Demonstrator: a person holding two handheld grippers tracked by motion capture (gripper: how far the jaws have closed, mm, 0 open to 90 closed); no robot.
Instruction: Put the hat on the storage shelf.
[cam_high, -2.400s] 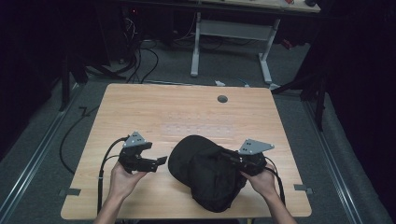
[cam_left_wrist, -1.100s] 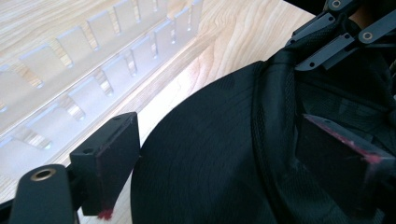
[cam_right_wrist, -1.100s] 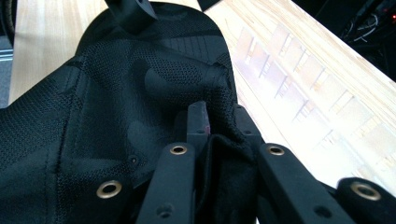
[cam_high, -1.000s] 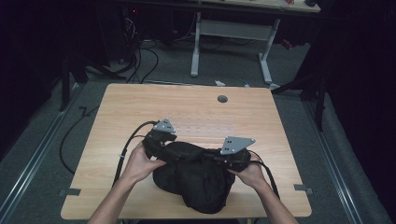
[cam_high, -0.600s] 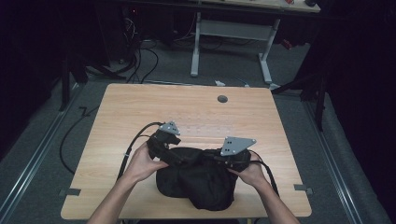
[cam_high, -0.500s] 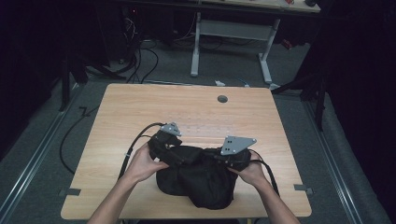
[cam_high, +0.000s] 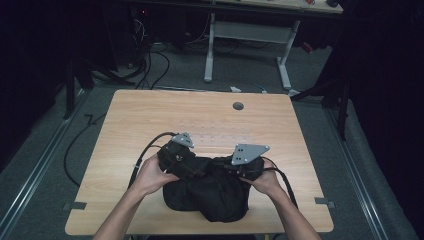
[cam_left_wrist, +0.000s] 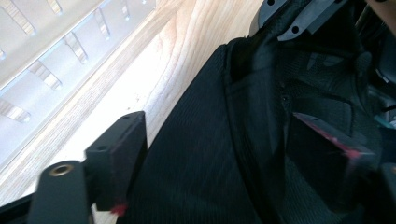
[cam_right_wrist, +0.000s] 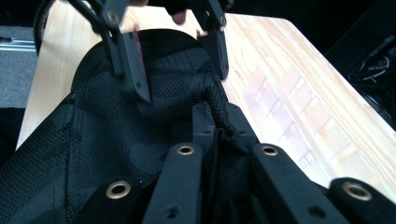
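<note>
While the black bag sags in a heap at the near middle of the table, the right gripper has its jaws pinched tight on a fold of mesh. Just beyond, the left gripper straddles the fabric, jaws wide. Pull apart now and that lone pinch could slip, or the mesh snag.
</note>
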